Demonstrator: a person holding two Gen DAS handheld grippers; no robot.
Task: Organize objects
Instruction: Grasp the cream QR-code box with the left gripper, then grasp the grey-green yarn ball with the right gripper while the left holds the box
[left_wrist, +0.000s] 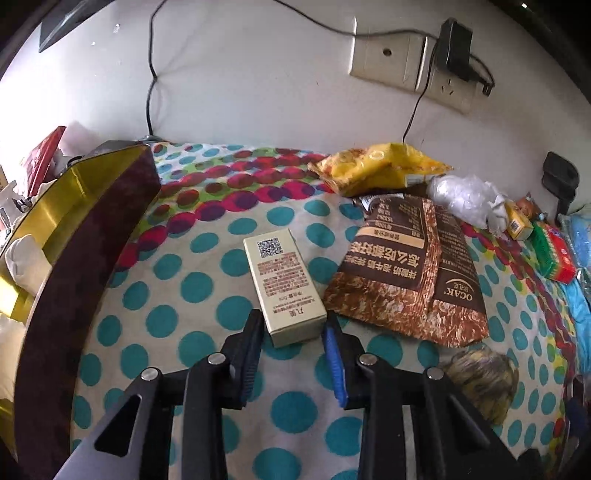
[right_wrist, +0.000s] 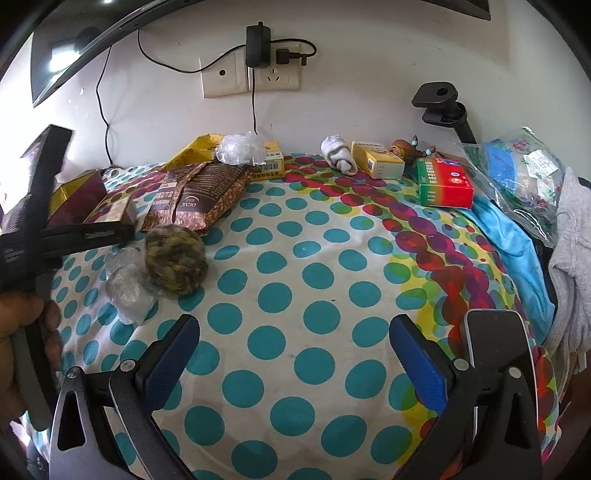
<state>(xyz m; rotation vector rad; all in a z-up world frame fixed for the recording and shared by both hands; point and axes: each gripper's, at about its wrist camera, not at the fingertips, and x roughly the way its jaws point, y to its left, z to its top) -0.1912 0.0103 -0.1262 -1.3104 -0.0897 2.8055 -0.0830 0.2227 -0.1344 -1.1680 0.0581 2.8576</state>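
A small cream carton (left_wrist: 283, 284) with a QR code lies on the polka-dot cloth (left_wrist: 207, 288). My left gripper (left_wrist: 293, 325) straddles its near end, one finger on each side, jaws close to the carton; firm contact is unclear. A maroon box with a gold inside (left_wrist: 74, 229) stands open to the left. My right gripper (right_wrist: 295, 332) is wide open and empty above bare cloth (right_wrist: 295, 266). The left gripper and the carton (right_wrist: 110, 212) also show at the far left of the right wrist view.
A brown snack bag (left_wrist: 406, 269), a yellow bag (left_wrist: 376, 166), crumpled plastic (left_wrist: 461, 195) and a mottled ball (right_wrist: 175, 258) lie nearby. Boxes (right_wrist: 445, 182), a rolled sock (right_wrist: 340, 153) and a phone (right_wrist: 495, 339) sit to the right. Wall sockets and cables are behind.
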